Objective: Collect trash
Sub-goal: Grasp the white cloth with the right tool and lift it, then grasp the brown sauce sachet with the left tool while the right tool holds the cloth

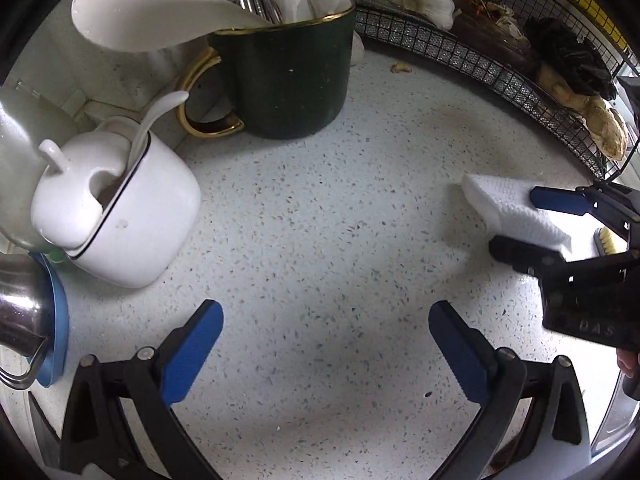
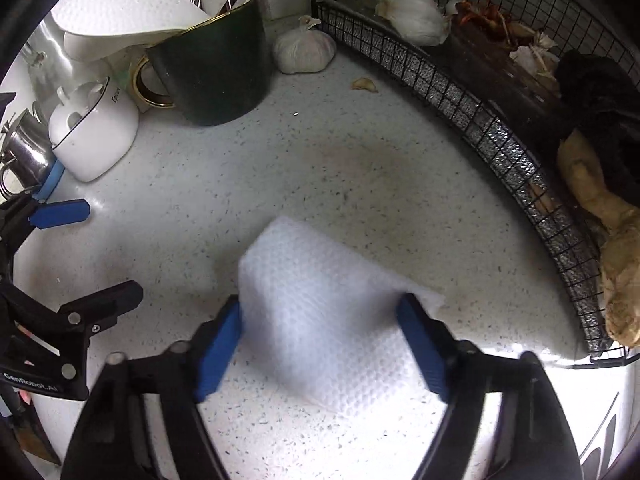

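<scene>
Two tongs hover over the speckled bench (image 1: 320, 216): the right tongs (image 2: 320, 344) pinch the folded paper towel (image 2: 320, 304) lying flat there, while the left tongs (image 1: 326, 356) hang released and empty. Next: firm the grip, then lift.

A folded paper towel (image 2: 320, 316) is laid on the countertop (image 2: 280, 168) in the near middle, set between the two fingers of the right gripper (image 2: 320, 344). A mug (image 2: 212, 72) filled with utensils is placed at the far left, with a lidded jar (image 2: 94, 132) just to its left and a garlic bulb (image 2: 305, 50) just to its right. A wire basket (image 2: 500, 132) holding garlic and ginger is set along the right, and the left gripper (image 1: 326, 354) is held above bare countertop to the left of the towel.
</scene>
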The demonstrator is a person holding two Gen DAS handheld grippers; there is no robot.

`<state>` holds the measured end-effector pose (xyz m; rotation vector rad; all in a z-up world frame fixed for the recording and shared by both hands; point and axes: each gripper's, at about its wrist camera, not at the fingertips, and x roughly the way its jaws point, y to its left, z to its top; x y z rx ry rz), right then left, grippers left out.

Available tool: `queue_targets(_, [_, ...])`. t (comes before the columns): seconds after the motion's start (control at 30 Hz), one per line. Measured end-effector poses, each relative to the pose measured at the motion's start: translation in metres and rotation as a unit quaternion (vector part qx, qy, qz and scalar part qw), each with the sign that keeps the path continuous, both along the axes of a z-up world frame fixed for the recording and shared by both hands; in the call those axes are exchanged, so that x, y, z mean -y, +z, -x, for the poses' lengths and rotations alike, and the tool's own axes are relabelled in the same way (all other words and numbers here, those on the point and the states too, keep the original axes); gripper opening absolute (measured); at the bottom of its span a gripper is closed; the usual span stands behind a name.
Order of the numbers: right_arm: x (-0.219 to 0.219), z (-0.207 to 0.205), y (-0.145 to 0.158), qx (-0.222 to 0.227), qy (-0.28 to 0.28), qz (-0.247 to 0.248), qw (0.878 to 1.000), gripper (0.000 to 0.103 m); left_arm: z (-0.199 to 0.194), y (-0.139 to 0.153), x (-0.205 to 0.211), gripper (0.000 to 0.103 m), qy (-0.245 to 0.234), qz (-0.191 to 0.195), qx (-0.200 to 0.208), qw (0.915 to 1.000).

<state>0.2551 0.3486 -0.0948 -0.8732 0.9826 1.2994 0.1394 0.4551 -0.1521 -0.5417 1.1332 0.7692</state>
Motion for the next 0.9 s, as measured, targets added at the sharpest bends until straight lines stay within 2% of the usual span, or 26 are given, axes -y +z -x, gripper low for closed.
queue_targets(0.07, [-0.001, -0.001, 0.002, 0.011, 0.002, 0.000, 1.000, 0.049, -0.001, -0.002, 0.001, 0.102, -0.005, -0.001, -0.002, 1.0000])
queue_targets(0.1, [0.000, -0.001, 0.003, 0.016, 0.003, -0.003, 1.000, 0.046, -0.002, -0.002, 0.004, 0.102, -0.006, -0.002, -0.003, 1.0000])
queue_targets(0.13, [0.011, -0.001, 0.003, 0.016, 0.001, -0.008, 1.000, 0.037, -0.003, -0.001, 0.006, 0.102, -0.010, -0.002, -0.003, 0.9999])
queue_targets(0.17, [0.013, -0.001, 0.004, 0.019, -0.002, -0.011, 1.000, 0.022, -0.004, 0.000, 0.009, 0.102, -0.012, -0.002, -0.001, 0.9999])
queue_targets(0.23, [0.017, -0.001, 0.007, 0.020, -0.009, -0.006, 1.000, 0.008, -0.007, 0.003, 0.016, 0.102, -0.020, 0.000, 0.005, 0.9998])
queue_targets(0.3, [0.026, -0.006, 0.008, -0.006, -0.021, 0.000, 1.000, 0.007, -0.009, 0.005, 0.023, 0.102, -0.030, 0.005, 0.009, 0.9995])
queue_targets(0.43, [0.052, -0.011, 0.018, -0.018, -0.057, -0.006, 0.998, 0.007, -0.019, 0.008, 0.043, 0.102, -0.065, 0.003, 0.010, 0.9979])
queue_targets(0.67, [0.116, -0.013, 0.036, -0.007, -0.144, -0.026, 0.989, 0.007, -0.039, 0.019, 0.087, 0.102, -0.134, 0.000, 0.010, 0.9909])
queue_targets(0.8, [0.147, -0.012, 0.037, -0.012, -0.185, -0.022, 0.982, 0.007, -0.045, 0.021, 0.115, 0.102, -0.178, -0.001, 0.005, 0.9840])
queue_targets(0.9, [0.168, -0.009, 0.039, -0.015, -0.205, -0.022, 0.978, 0.007, -0.047, 0.019, 0.130, 0.102, -0.202, 0.012, 0.000, 0.9792])
